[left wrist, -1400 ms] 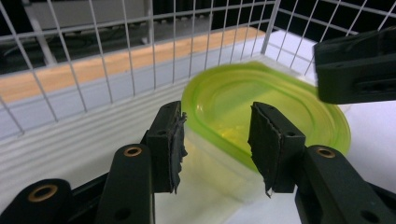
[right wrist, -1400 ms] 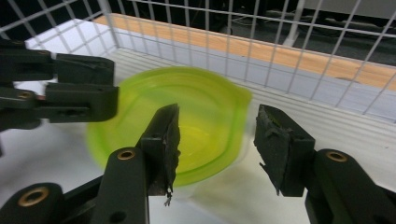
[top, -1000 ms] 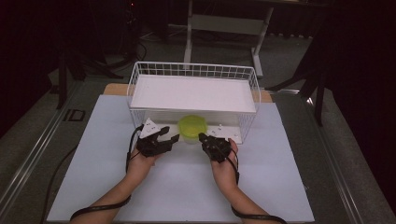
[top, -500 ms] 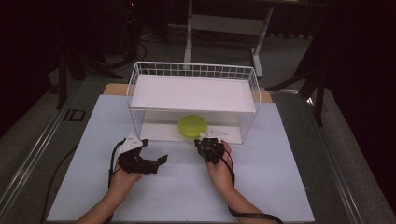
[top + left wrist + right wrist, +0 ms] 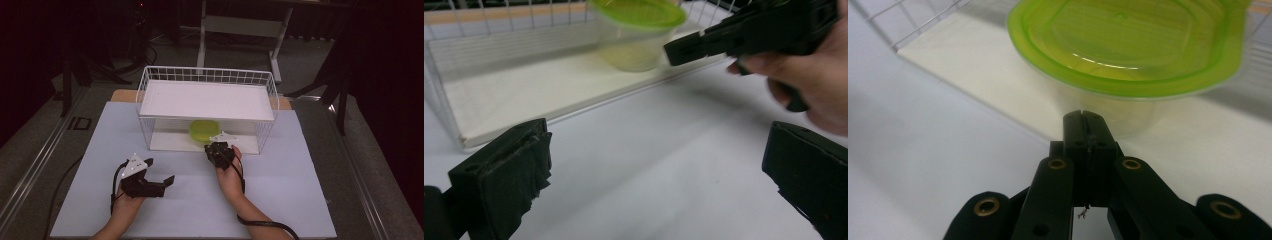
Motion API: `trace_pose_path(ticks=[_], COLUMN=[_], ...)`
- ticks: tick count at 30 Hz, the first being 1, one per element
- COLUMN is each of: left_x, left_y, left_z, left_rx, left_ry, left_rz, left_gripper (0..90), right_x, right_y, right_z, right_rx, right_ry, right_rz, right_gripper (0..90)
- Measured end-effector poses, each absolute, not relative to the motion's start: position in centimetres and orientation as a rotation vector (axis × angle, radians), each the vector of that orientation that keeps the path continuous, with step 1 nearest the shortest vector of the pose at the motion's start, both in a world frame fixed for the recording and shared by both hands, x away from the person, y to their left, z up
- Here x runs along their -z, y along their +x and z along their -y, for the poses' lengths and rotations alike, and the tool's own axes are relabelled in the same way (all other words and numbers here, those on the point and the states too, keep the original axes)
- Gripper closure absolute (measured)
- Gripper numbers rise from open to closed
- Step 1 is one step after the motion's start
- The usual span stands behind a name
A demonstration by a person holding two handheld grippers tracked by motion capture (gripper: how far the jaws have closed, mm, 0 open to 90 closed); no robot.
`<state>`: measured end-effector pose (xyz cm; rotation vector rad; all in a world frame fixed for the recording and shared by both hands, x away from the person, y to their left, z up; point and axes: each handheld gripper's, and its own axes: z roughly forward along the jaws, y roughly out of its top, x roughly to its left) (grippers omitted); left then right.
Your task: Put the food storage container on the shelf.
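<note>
A clear tub with a green lid (image 5: pixel 203 130) stands on the lower white board of a white wire rack (image 5: pixel 207 76), near the front opening. My right gripper (image 5: pixel 216 145) is shut and empty, its tip just short of the tub (image 5: pixel 1128 47) wall in the right gripper view (image 5: pixel 1084 120). My left gripper (image 5: pixel 160 171) hovers over the table's near left, open, jaws pointing right. In the left gripper view its pads (image 5: pixel 504 177) stand wide apart with nothing between them. Beyond them I see the tub (image 5: pixel 639 27) and the right gripper (image 5: pixel 749 35).
The rack has a white shelf (image 5: pixel 207 100) on top and wire walls at the sides and back. It stands on a pale table sheet (image 5: pixel 290 185). A cable (image 5: pixel 260 222) trails from the right hand. Dark floor and a stand's legs lie beyond.
Both grippers were at the tub a second ago. The left one has drawn back toward the near left and stands open. The right one backed off slightly, staying shut at the rack's front.
</note>
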<state>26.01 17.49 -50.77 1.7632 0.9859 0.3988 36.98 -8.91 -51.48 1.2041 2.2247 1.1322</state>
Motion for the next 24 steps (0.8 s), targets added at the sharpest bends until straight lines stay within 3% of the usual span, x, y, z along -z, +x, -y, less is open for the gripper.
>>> trace_pose_path(ticks=[11,24], left_x=[50.5,50.5], left_y=[26.1,26.1], left_z=[-17.3,-16.5], left_rx=[-0.462,-0.415], left_ry=[1.769,1.777], left_rz=[-0.951,-0.890], left_gripper=[0.3,0.3], right_x=[51.6,51.8], right_y=[38.4,38.5], right_z=[8.4,7.6], right_rx=[-1.164,-1.176], right_ry=[1.254,1.245], right_rz=[-2.204,-2.203], right_gripper=[90.0,88.9])
